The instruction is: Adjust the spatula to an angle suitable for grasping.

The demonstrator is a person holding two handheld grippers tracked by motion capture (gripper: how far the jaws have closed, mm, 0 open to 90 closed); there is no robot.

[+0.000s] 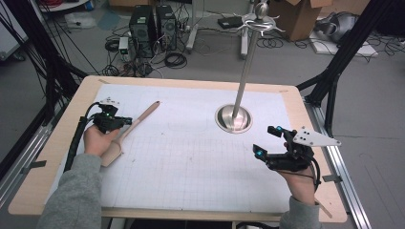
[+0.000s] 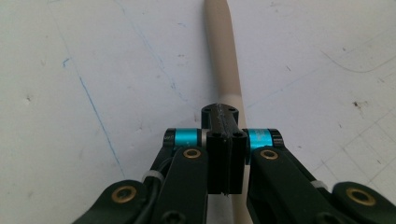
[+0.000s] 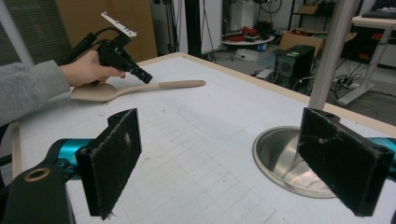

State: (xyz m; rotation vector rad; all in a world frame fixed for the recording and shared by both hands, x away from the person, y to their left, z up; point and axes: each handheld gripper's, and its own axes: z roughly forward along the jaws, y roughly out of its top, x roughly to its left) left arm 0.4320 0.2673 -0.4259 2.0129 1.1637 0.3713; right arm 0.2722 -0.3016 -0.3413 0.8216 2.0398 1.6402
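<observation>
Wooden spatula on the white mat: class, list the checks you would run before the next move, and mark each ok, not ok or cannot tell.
1. Left hand-held gripper shut on the wooden spatula handle: ok.
2. Spatula lifted off the white mat: not ok; the blade lies on it in the right gripper view.
3. Right hand-held gripper open and holding nothing: ok.
4. Metal stand upright, apart from both grippers: ok.
5. Mat between spatula and stand free of other things: ok.
6. Grip firm enough to lift: cannot tell.
</observation>
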